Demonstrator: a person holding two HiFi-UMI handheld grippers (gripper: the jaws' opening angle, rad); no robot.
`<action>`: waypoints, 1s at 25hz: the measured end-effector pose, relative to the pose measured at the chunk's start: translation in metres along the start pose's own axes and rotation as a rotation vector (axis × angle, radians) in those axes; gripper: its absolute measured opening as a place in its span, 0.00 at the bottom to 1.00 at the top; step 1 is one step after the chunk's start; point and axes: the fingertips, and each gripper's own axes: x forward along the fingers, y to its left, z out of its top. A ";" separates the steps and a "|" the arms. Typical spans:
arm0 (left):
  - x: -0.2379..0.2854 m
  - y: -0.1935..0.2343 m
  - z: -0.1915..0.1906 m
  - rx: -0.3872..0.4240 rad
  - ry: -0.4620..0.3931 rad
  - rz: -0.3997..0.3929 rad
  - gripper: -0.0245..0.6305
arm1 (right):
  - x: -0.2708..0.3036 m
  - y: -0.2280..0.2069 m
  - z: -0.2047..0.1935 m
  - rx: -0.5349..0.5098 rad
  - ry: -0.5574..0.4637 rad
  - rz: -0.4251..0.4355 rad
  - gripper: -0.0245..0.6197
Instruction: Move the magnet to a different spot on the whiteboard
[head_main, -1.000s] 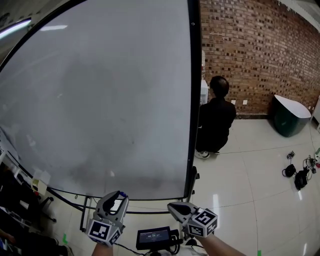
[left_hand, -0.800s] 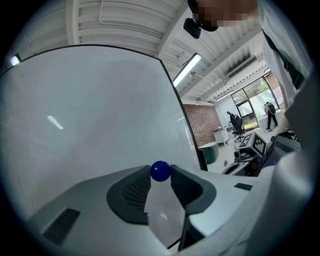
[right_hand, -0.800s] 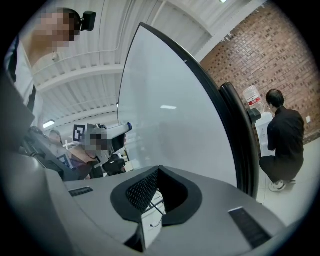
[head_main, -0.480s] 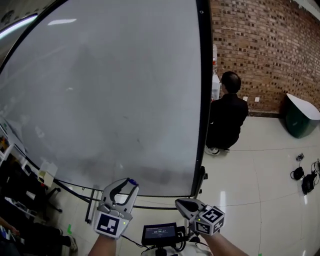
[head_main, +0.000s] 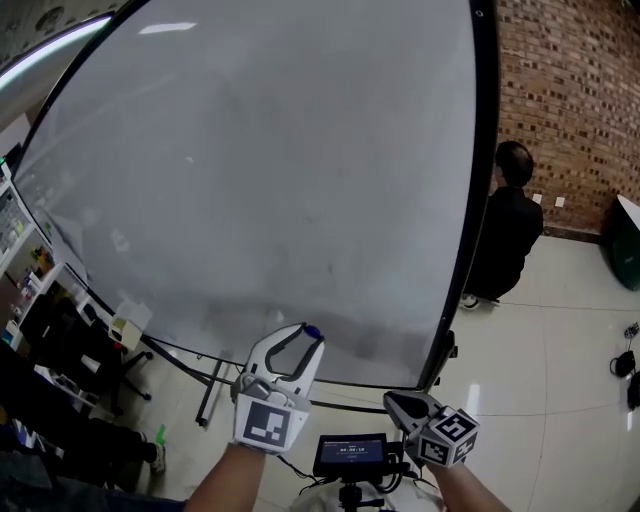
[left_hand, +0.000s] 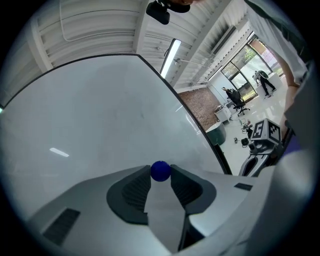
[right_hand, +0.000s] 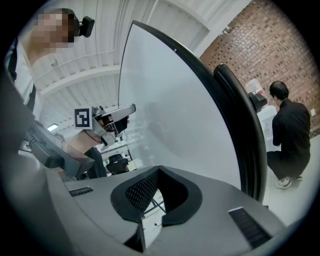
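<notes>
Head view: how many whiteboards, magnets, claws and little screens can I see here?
Whiteboard: 1
Blue magnet: 1
Claws: 2, the left claw and the right claw
Small screen: 1
Total: 5

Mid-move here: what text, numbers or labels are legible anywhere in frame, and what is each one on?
On the small screen at the bottom of the head view: bright characters, too small to read.
On the marker cubes: black-and-white square patterns, not text.
On the whiteboard: faint smudges only, no writing.
On the blue magnet: no print visible.
Nothing else is legible.
</notes>
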 end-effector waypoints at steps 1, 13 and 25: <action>0.003 0.002 0.001 0.002 0.005 0.005 0.28 | 0.001 0.000 0.000 0.000 0.000 0.003 0.09; 0.024 -0.009 0.014 0.057 0.031 0.026 0.28 | -0.006 -0.007 -0.013 0.019 0.017 0.011 0.09; 0.035 -0.003 0.025 0.135 0.100 0.137 0.28 | -0.010 -0.015 -0.010 0.027 0.022 0.011 0.09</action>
